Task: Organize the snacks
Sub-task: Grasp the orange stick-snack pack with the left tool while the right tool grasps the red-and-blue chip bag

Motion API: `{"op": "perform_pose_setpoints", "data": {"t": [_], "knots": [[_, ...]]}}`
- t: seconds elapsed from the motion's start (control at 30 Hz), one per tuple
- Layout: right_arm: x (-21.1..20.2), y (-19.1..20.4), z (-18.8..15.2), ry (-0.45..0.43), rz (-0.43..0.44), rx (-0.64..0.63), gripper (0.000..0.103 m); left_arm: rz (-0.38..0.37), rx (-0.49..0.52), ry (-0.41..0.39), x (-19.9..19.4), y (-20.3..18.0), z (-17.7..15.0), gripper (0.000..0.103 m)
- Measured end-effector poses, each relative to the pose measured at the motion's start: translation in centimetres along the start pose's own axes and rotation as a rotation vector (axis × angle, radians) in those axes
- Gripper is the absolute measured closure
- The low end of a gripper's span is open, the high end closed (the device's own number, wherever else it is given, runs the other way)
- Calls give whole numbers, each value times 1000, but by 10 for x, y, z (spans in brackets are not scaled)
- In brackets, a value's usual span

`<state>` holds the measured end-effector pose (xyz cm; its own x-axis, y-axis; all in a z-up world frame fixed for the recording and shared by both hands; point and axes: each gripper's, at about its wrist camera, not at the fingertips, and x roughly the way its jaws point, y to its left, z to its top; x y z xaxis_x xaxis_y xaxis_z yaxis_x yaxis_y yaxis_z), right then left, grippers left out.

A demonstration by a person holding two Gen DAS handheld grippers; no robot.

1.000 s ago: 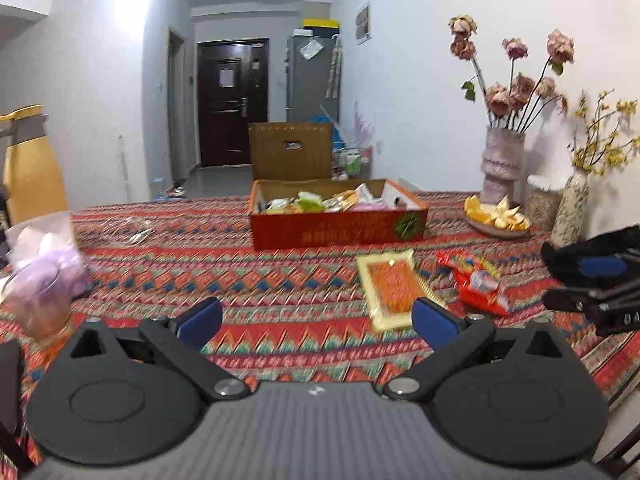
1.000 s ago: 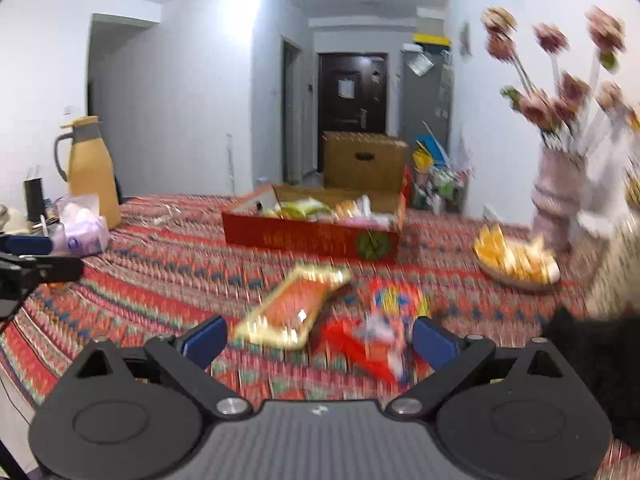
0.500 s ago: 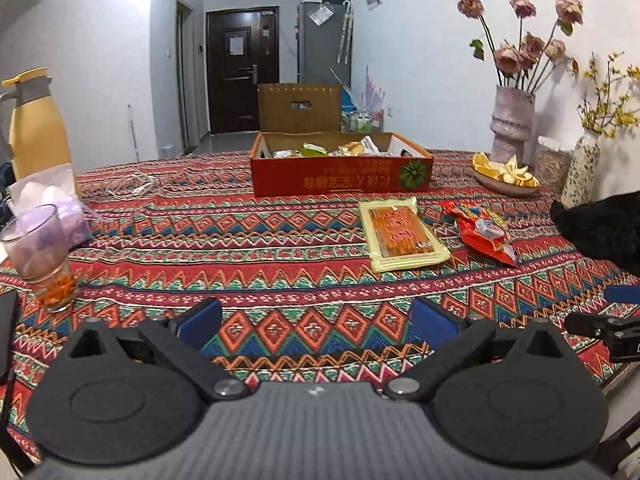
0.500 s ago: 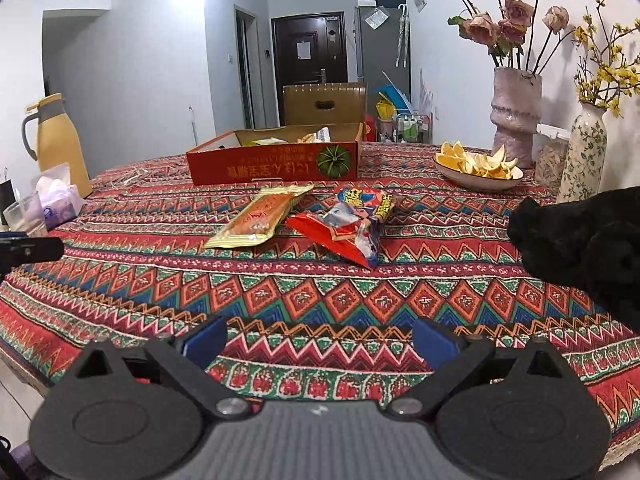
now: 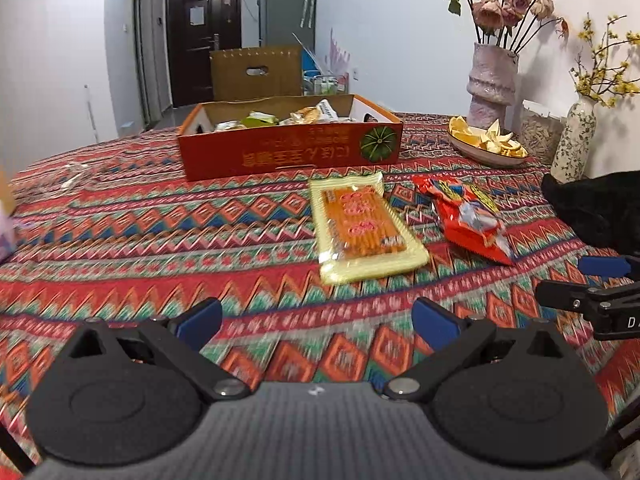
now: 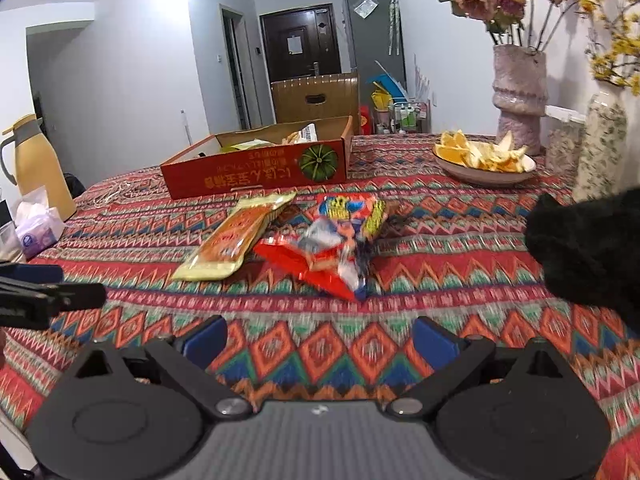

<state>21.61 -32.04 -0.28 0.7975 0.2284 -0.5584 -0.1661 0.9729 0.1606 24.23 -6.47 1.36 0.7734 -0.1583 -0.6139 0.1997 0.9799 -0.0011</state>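
Right wrist alone shows the yellow jug [image 6: 38, 164] — perhaps a thermos.

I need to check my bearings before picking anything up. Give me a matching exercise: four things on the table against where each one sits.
Things:
1. yellow snack pack
2. red snack bag
3. red cardboard box
4. bowl of orange pieces

Places:
A. by the pink vase, at the table's far right
B. behind both loose snacks, already holding packets
C. flat on the cloth, left of the other loose snack
D. flat on the cloth, nearer the black furry thing

Pairs: 1-C, 2-D, 3-B, 4-A
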Motion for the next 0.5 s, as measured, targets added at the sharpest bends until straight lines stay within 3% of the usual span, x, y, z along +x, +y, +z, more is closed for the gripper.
{"op": "perform_pose_setpoints", "data": {"t": [0.33,0.43,0.5], "knots": [[111,-21,68,77,-21,2,4,4,-8,35,98,-13,61,0],[142,-30,79,113,-36,18,7,-26,-14,74,131,-20,72,0],[155,-35,81,131,-36,13,18,-32,-20,105,151,-24,75,0]]}}
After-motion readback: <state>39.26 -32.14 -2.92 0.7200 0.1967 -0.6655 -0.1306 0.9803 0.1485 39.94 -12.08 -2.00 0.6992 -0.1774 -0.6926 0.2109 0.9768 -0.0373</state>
